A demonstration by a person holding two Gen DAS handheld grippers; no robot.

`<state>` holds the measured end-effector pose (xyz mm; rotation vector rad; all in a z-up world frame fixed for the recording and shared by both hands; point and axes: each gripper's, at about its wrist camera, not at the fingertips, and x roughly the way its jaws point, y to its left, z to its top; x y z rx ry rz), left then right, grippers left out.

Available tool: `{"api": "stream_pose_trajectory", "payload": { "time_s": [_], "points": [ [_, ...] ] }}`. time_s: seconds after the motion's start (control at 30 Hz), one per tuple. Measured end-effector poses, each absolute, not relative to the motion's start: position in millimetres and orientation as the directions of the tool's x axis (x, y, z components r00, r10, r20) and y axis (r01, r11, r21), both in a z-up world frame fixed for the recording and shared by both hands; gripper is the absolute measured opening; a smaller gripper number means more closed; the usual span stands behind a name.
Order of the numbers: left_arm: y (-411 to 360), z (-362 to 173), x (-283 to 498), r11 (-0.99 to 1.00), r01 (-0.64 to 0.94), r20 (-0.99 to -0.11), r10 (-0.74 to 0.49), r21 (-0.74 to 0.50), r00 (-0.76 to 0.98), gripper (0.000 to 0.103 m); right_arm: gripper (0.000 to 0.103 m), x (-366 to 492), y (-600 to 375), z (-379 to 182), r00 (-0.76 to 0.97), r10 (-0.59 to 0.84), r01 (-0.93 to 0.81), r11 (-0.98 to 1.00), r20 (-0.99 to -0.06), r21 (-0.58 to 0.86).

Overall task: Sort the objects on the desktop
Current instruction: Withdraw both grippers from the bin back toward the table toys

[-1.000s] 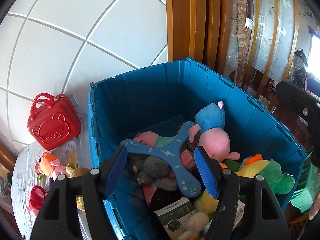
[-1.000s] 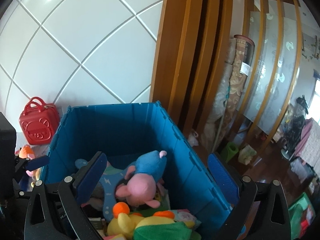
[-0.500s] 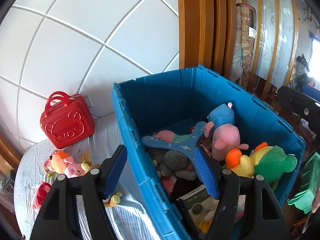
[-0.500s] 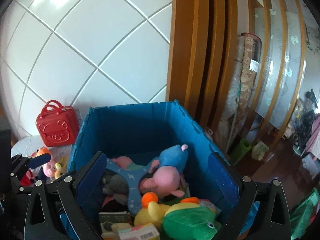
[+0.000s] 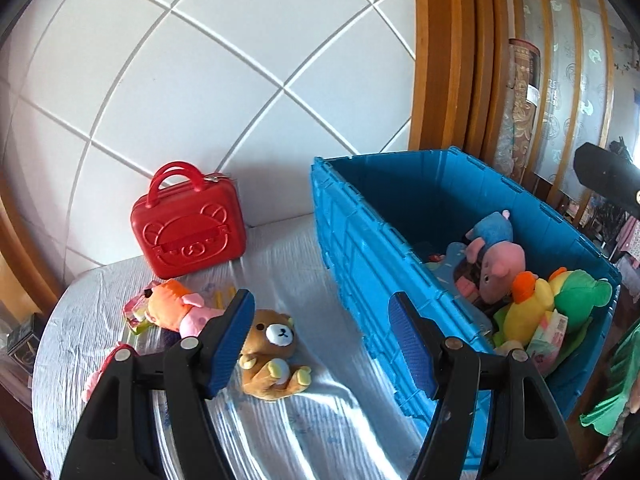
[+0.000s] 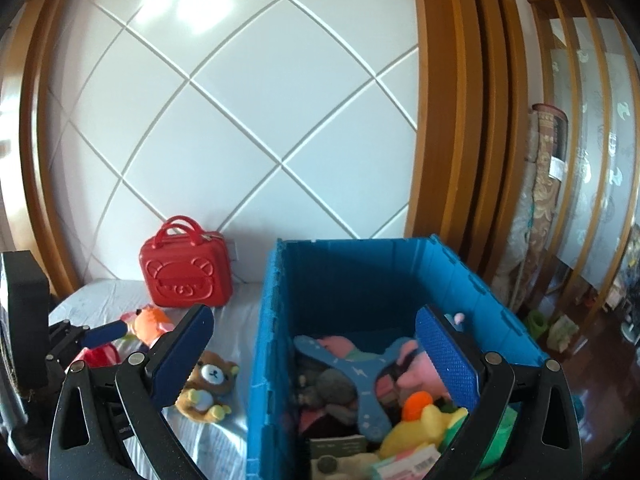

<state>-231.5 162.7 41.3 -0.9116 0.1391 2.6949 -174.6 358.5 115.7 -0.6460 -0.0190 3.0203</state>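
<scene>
Bear (image 5: pixel 269 354) on cloth, just beside bin (image 5: pixel 360 248), between my left gripper (image 5: pixel 320 340) fingers in view. Both grippers, right gripper (image 6: pixel 316 354) too, open, empty. Beyond: pig doll (image 5: pixel 176 308), red case (image 5: pixel 188 228). Risk: soft plush slips from shallow pinch, or snags bin rim.

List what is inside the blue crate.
In the blue crate: a blue boomerang, pink pig plush, yellow duck, green plush, grey plush. Anything underneath is hidden.
</scene>
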Motion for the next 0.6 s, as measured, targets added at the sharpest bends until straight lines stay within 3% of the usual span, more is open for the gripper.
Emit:
{"api": "stream_pose_trajectory", "payload": {
  "time_s": [0.3,0.6],
  "points": [
    [27,4,-242,-0.971,-0.236,-0.650,0.203,-0.037,-0.733,0.069,0.103,-190,263,91,-0.904,-0.063,0.066,-0.998,-0.424,0.008],
    [-109,-52,-253,-0.995,-0.100,-0.715,0.090,-0.028,-0.693,0.069,0.103,-234,177,24,-0.817,-0.114,0.105,-0.993,-0.565,0.049]
  ]
}}
